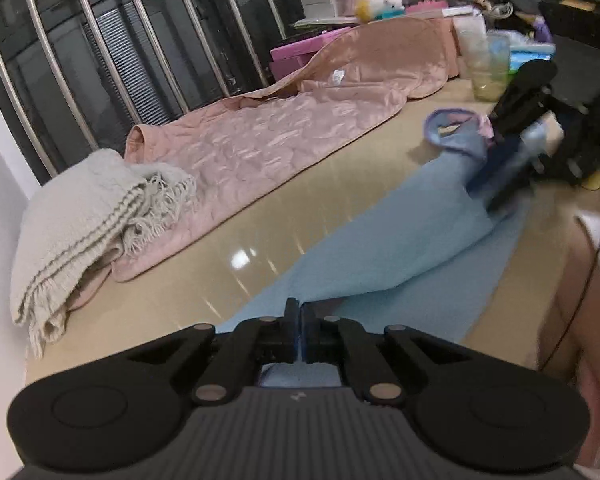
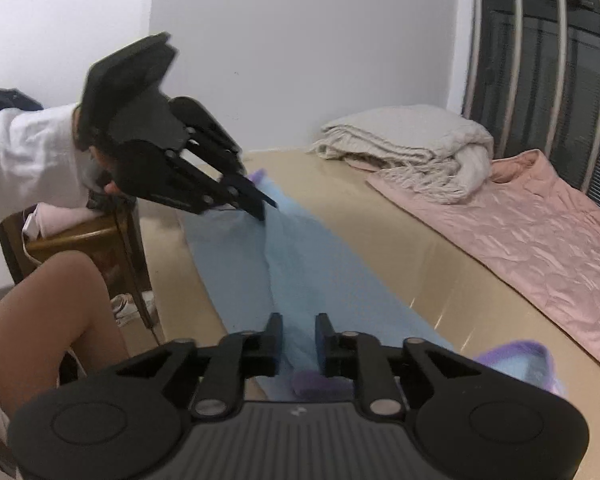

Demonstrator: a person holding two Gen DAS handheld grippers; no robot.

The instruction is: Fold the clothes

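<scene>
Garment (image 2: 300, 264), light blue, stretches lengthwise between both grippers.

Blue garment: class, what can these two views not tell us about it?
Whether the right gripper pinches the blue garment: blurred in left wrist view; fingers parted around cloth in right wrist view.
Its purple-trimmed end: right wrist view, partly under the gripper body.
Its other end: left wrist view, behind the left gripper.

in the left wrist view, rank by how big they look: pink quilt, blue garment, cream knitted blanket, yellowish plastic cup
1. pink quilt
2. blue garment, close to the quilt and nearer the camera, so unsure
3. cream knitted blanket
4. yellowish plastic cup, far back
</scene>
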